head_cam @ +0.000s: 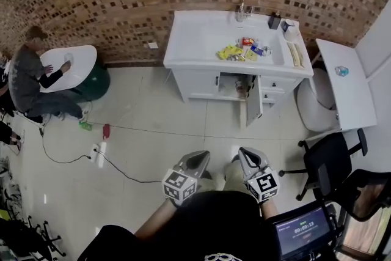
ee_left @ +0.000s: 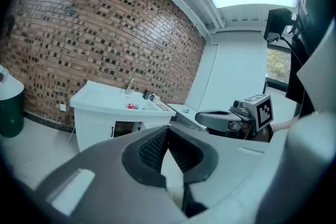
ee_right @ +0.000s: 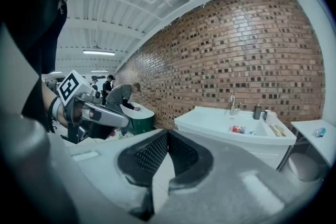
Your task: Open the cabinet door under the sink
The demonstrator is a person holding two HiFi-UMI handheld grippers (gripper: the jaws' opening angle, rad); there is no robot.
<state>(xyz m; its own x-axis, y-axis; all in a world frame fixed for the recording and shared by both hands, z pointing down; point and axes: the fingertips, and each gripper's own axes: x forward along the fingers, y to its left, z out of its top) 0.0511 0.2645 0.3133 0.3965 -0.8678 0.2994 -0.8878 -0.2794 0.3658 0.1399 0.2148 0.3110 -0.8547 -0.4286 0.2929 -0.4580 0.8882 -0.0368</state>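
The white sink cabinet [head_cam: 201,79] stands against the brick wall, far ahead of both grippers. Its right-hand door [head_cam: 253,102] is swung out toward me, baring a dark opening [head_cam: 235,85] with items inside. The left door panel is flat and closed. Several coloured packets [head_cam: 241,51] lie in the basin. My left gripper [head_cam: 203,158] and right gripper [head_cam: 242,154] hang side by side near my body, over the tiled floor. Both are shut and hold nothing. The left gripper view shows its jaws [ee_left: 167,129] meeting, the cabinet [ee_left: 100,113] beyond. The right gripper [ee_right: 168,132] looks the same.
A person [head_cam: 27,79] bends over a white round table [head_cam: 76,64] beside a green bin [head_cam: 98,84] at the left. A power strip and cable [head_cam: 98,153] lie on the floor. A white table [head_cam: 345,85] and black office chairs [head_cam: 330,159] stand at the right.
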